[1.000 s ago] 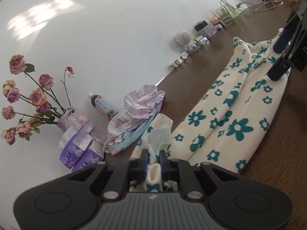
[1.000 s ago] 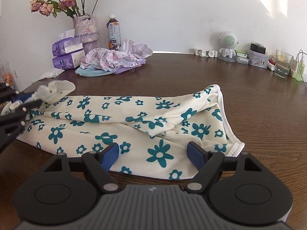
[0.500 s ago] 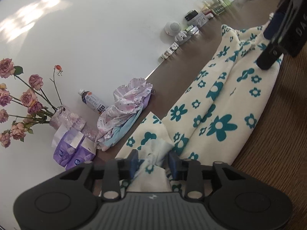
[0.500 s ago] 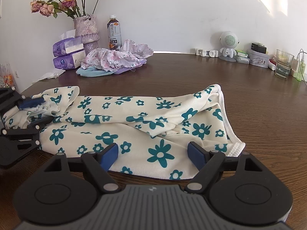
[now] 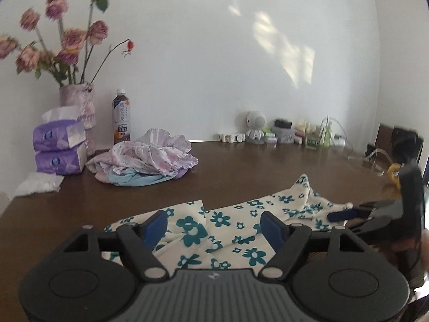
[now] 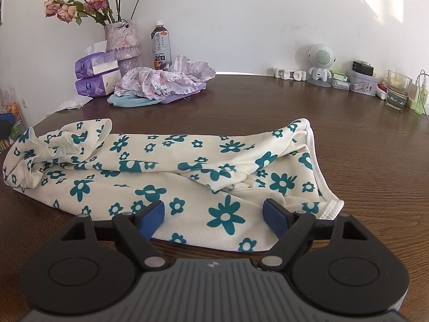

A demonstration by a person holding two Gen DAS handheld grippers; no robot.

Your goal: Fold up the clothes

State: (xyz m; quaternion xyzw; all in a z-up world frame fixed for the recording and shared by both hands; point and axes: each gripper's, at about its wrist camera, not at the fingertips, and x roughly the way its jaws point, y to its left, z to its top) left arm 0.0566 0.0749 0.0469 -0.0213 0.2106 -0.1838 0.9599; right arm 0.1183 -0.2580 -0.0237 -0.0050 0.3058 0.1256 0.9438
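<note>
Worktop [image 6: 268, 102]: dark brown wood, wide, running to a white wall; its near centre is bare but for the garment, its clutter pushed to the far edge, likely to leave folding room.

Floral garment [image 6: 187, 166]: cream cloth with teal flowers, the task's item; lies lengthwise across the near centre of the worktop as a long band, folded roughly in half; left end bunched and rumpled, right end showing a white stitched hem; judged partway folded, the bunched end wanting smoothing before the next fold.

Clothes pile [image 6: 161, 86]: pink-printed, pale blue and lilac pieces heaped at far left, well apart from the garment; presumably set aside from the working area.

Vase of roses [image 6: 122, 43]: far left against the wall, behind the pile.

Tissue packs [image 6: 93, 77]: two purple packs stacked just left of the vase.

Bottle [image 6: 161, 45]: upright, just right of the vase.

Right gripper [image 6: 214, 216]: jaws spread wide, holding nothing; poised low over the garment's near edge, toward the hemmed end, placed as if to take that edge.

Left gripper [image 5: 214, 222]: jaws likewise wide and empty; hovers over the garment's opposite end.
</note>
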